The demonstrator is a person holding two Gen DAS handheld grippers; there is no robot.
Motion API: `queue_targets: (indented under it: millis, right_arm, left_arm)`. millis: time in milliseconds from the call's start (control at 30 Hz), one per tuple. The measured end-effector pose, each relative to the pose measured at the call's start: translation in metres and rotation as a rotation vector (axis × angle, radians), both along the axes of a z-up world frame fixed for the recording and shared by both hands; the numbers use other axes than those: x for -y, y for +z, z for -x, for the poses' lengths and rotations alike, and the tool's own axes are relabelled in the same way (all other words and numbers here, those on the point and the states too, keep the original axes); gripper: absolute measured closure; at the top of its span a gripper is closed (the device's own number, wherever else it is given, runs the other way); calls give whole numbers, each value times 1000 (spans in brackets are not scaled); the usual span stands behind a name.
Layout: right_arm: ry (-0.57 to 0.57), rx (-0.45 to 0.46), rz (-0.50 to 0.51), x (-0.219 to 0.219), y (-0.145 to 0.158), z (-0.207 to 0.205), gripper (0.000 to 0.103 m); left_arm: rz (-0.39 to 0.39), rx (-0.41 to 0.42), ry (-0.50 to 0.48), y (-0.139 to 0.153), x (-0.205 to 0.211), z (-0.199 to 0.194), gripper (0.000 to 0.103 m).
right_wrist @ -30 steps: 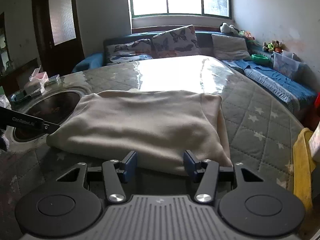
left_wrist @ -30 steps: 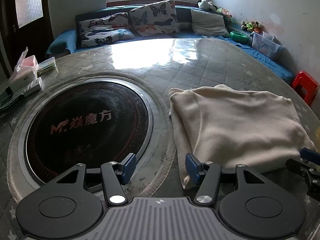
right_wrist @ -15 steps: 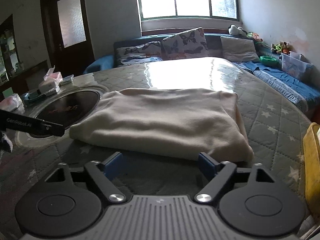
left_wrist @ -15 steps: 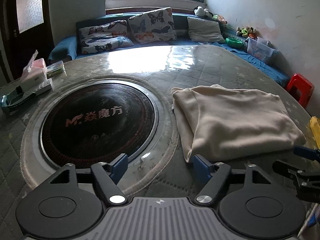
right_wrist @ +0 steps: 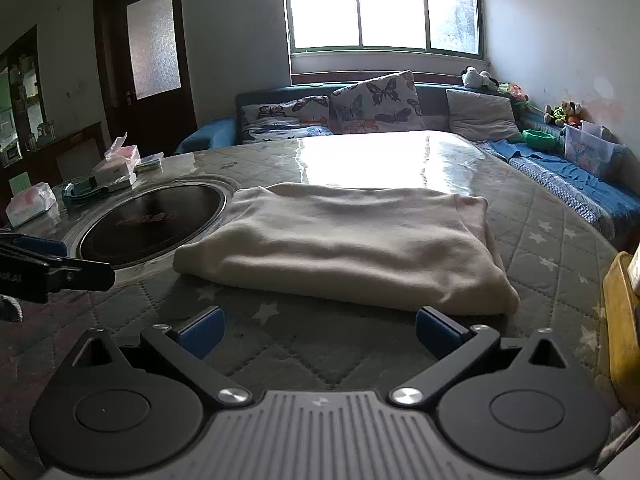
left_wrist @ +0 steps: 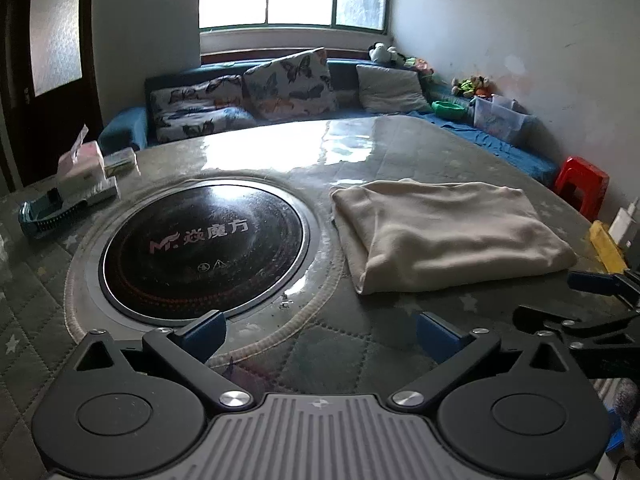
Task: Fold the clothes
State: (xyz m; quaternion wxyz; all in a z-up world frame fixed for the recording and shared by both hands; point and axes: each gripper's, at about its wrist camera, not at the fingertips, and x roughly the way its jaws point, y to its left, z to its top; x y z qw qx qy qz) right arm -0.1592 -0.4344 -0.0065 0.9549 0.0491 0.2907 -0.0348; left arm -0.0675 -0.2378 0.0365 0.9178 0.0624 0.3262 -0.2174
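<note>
Round table [left_wrist: 400, 152] with a quilted, star-patterned cover under clear film; a sofa [right_wrist: 224, 128] with butterfly cushions [right_wrist: 376, 100] runs behind it below the window [right_wrist: 384, 4]. Set into the table is a black cooktop [left_wrist: 204, 240], bearing a red "M" logo followed by Chinese characters in pale print and two small warning symbols below. The cream garment [left_wrist: 444, 232], folded into a thick rectangle, lies flat on the cover just right of the cooktop rim. Left gripper [left_wrist: 320, 330]: jaws wide apart, holding nothing, hovering over the near table edge; the garment lies ahead and to the right of its right fingertip, apart from it. Right gripper [right_wrist: 320, 328]: jaws likewise wide and empty; the garment's near folded edge lies just beyond and between the blue fingertips [right_wrist: 436, 330], not touching them. In the right wrist view the left gripper enters at the left edge, with partial white lettering on its side too small to read. Tissue boxes [right_wrist: 116, 168] stand at the table's far left; their print is illegible. A yellow object [right_wrist: 620, 328] sits at the right margin.
</note>
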Motion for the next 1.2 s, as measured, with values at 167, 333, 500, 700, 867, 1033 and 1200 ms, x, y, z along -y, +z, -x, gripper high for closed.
queue_targets:
  millis: [167,333,500,700,867,1033,1200]
  right_arm:
    - [0,5,7,-6,2,6,0]
    - [-4,11,7,-11,5,12,0]
    - [-6,6,11,-15,5,17,0]
    - [-8,2,8,-18,4,24,0]
    - [-10,-3,3,-20,3,28,0]
    - [-10,-5,1,-22,2,30,0]
    - [-10,-7,-2,-24,1,31,0]
  left_arm:
    - [1,0,-8,-2,-1,9,0]
    - [4,4,-9,-2,-3,17,0]
    - [7,8,-7,-1,-3,23,0]
    - [-7,7,-20,-3,0,31,0]
    - [-6,11,-25,-3,1,36,0]
    - [-9,16,-25,-4,1,39,0]
    - [-19,16,-28,-7,2,42,0]
